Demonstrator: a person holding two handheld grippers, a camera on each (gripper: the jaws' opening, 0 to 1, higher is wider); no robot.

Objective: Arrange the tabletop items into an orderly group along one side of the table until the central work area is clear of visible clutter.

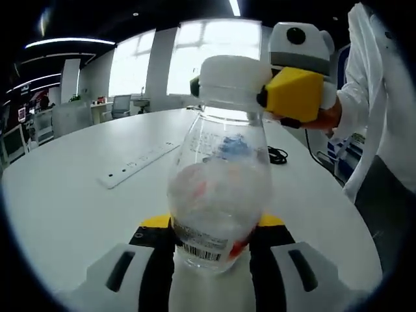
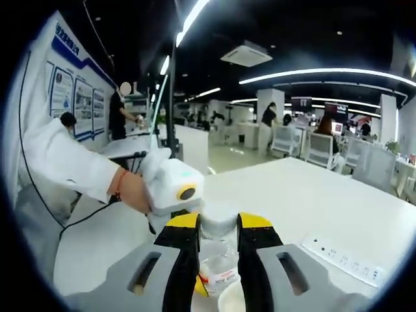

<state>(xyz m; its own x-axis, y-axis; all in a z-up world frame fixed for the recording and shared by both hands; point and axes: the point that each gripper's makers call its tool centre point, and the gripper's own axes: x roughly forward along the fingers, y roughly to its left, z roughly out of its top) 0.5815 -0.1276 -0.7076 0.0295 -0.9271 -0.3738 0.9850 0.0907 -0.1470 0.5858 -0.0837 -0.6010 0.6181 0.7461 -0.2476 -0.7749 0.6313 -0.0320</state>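
Note:
A clear plastic bottle (image 1: 218, 188) with a barcode label and a white cap (image 1: 231, 81) stands upright between the jaws of my left gripper (image 1: 213, 221), which is shut on its lower body above the white table (image 1: 58, 208). My right gripper (image 1: 273, 97) reaches in from the right, its yellow jaws shut on the cap. In the right gripper view the cap (image 2: 218, 227) sits pinched between my right gripper's (image 2: 220, 224) yellow-tipped jaws, with the bottle (image 2: 218, 270) below. Just beyond is the left gripper (image 2: 172, 192), held by a hand.
A white power strip (image 1: 136, 162) (image 2: 344, 260) lies on the round table left of the bottle. A black cable (image 1: 278, 155) is coiled near the far edge. A person in a white coat (image 1: 383, 130) stands at the table's right edge. Office chairs (image 2: 322, 149) stand beyond.

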